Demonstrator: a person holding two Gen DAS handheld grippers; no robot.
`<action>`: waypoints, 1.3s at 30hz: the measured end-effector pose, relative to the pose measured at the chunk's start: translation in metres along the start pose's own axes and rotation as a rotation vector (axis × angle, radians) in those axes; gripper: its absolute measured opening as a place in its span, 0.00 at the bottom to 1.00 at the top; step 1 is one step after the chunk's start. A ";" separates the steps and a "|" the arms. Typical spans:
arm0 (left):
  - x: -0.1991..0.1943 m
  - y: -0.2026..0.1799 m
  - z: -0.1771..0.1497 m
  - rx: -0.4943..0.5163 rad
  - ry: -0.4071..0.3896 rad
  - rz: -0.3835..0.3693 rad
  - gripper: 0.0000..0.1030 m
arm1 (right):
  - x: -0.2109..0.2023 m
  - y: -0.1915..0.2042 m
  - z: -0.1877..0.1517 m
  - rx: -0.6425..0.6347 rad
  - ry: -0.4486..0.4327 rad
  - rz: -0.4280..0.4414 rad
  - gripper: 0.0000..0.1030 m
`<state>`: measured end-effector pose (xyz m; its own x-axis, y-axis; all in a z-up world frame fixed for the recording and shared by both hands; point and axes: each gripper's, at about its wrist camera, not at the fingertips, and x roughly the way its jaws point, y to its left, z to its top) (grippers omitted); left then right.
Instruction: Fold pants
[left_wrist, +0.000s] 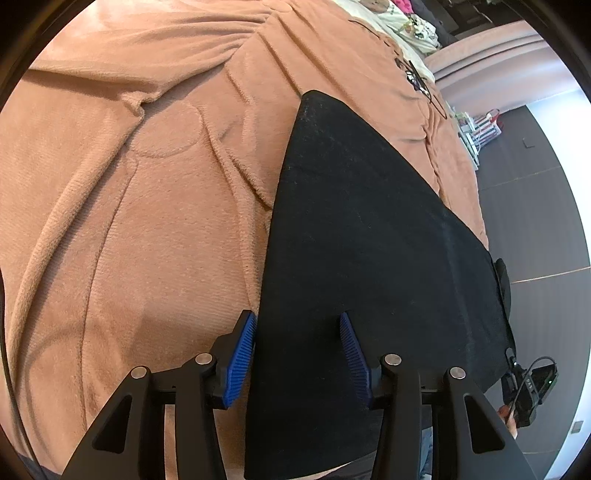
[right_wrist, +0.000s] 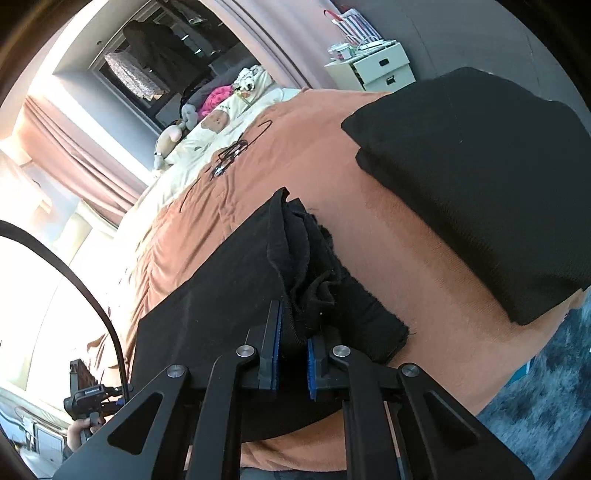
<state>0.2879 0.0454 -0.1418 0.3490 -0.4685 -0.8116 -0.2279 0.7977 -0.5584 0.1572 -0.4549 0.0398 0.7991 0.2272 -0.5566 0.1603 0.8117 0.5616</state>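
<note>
at 6 o'clock in the left wrist view, left gripper (left_wrist: 297, 354) sits with jaws roughly half open, blue pads (left_wrist: 240, 363) straddling the near left edge of the black pants (left_wrist: 369, 240); left pad just beside the cloth edge over the blanket, right pad over the cloth, neither pressing, nothing held. pants lie flat on the orange blanket (left_wrist: 129, 221), a long dark panel running from 6 o'clock up to a narrow end near 12 o'clock. blanket wrinkled at 10 to 11 o'clock. far at 1 o'clock, tangled black cable (left_wrist: 419, 79) on the blanket, cream bedding beyond. grey floor (left_wrist: 535, 206) at 3 o'clock.

right wrist view: right gripper (right_wrist: 295, 354) at 6 o'clock, jaws nearly shut, clamped on a bunched fold of the pants (right_wrist: 303, 280); cloth rises crumpled between the pads toward centre, flat part spreads to 8 o'clock. at 2 o'clock a separate folded black garment (right_wrist: 480, 184) lies on the blanket (right_wrist: 424, 277), apart from the pants. at 8 o'clock the person's hand (right_wrist: 79, 432) grips the other gripper's handle. far at 12 to 1 o'clock, white drawer unit (right_wrist: 384, 68); soft toys (right_wrist: 173, 136) at 10 o'clock.
</note>
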 end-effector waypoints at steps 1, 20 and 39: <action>0.000 0.000 0.000 -0.002 0.001 -0.003 0.48 | -0.001 -0.003 -0.002 0.007 -0.003 -0.005 0.07; 0.025 -0.019 0.016 0.048 0.039 0.000 0.13 | 0.029 -0.032 -0.006 0.117 0.034 -0.063 0.07; -0.056 -0.047 0.031 0.157 -0.157 0.044 0.07 | 0.017 0.009 -0.011 0.053 0.040 0.001 0.08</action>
<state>0.3068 0.0461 -0.0648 0.4819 -0.3772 -0.7909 -0.1062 0.8708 -0.4800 0.1657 -0.4376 0.0284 0.7755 0.2504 -0.5796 0.1907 0.7822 0.5931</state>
